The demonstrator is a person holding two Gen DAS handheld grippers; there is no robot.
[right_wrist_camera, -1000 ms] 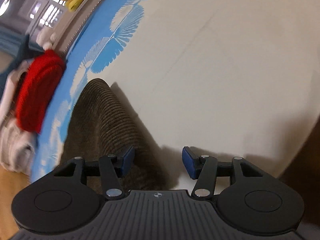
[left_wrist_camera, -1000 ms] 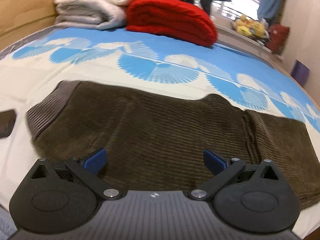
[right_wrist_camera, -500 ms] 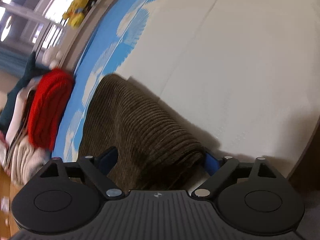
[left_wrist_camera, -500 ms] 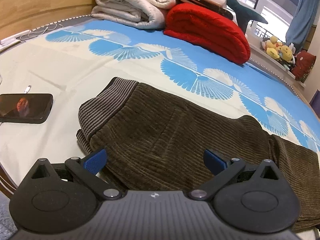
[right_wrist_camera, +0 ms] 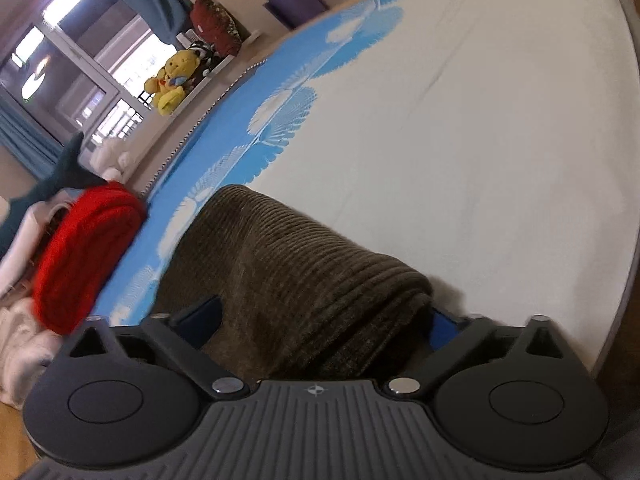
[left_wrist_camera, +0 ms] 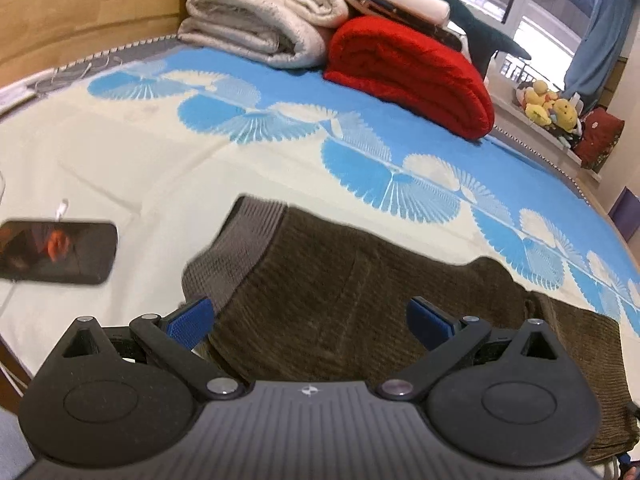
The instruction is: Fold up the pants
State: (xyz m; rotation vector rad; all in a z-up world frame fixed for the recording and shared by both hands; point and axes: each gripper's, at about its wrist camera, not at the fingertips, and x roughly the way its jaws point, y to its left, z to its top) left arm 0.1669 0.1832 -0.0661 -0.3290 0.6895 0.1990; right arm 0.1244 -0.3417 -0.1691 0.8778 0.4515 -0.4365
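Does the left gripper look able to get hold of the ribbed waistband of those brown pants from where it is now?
Probably yes. The left gripper hovers with jaws wide open over the pants, and the waistband lies uncovered just ahead. The phone sits off to the side.

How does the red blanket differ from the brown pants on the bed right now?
The red blanket is plush and rolled into a thick bundle at the bed's far edge; the brown pants are ribbed corduroy, lying low and spread near the grippers. The blanket is bright red throughout; the pants carry a grey waistband. Both rest on the bedsheet.
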